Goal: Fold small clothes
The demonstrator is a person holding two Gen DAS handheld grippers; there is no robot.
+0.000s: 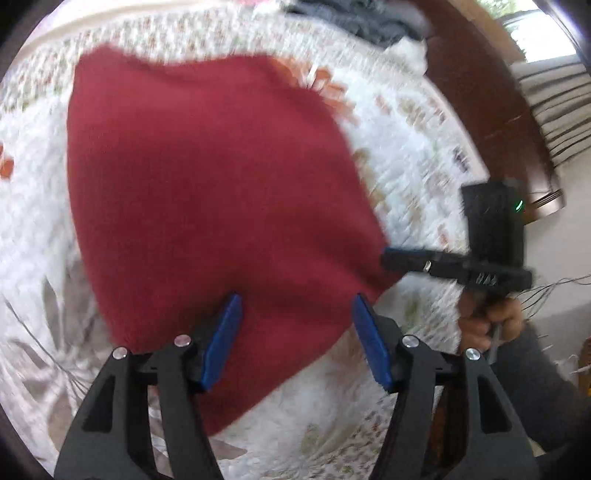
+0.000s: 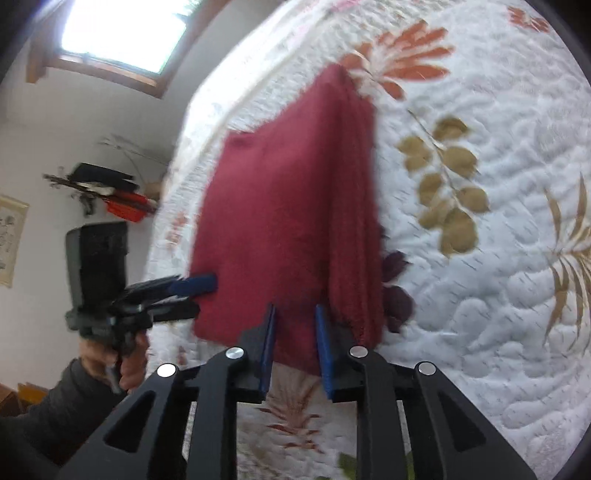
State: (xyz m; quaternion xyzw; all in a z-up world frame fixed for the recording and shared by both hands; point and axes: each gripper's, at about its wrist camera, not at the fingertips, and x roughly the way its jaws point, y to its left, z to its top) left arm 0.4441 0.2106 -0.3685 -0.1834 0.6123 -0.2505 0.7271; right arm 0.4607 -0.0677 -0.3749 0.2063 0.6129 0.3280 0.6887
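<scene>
A dark red cloth [image 1: 207,177] lies folded on a floral quilt, thick with layers along its right side in the right wrist view [image 2: 280,206]. My left gripper [image 1: 296,297] hovers open over the cloth's near edge, blue pads wide apart with cloth showing between them; the right wrist view shows it at the cloth's left edge [image 2: 205,295]. My right gripper [image 2: 295,308] has its pads close together with the cloth's near edge between them. It sits at the cloth's right corner [image 1: 386,258], which is drawn out toward it. Both views are blurred by motion.
The white quilted bedspread [image 2: 480,295] with leaf and flower prints spreads all around. A pile of dark clothes [image 1: 362,18] lies at the far edge, by a wooden bed frame [image 1: 480,92]. A wall shelf [image 2: 107,184] and a window [image 2: 122,29] are beyond the bed.
</scene>
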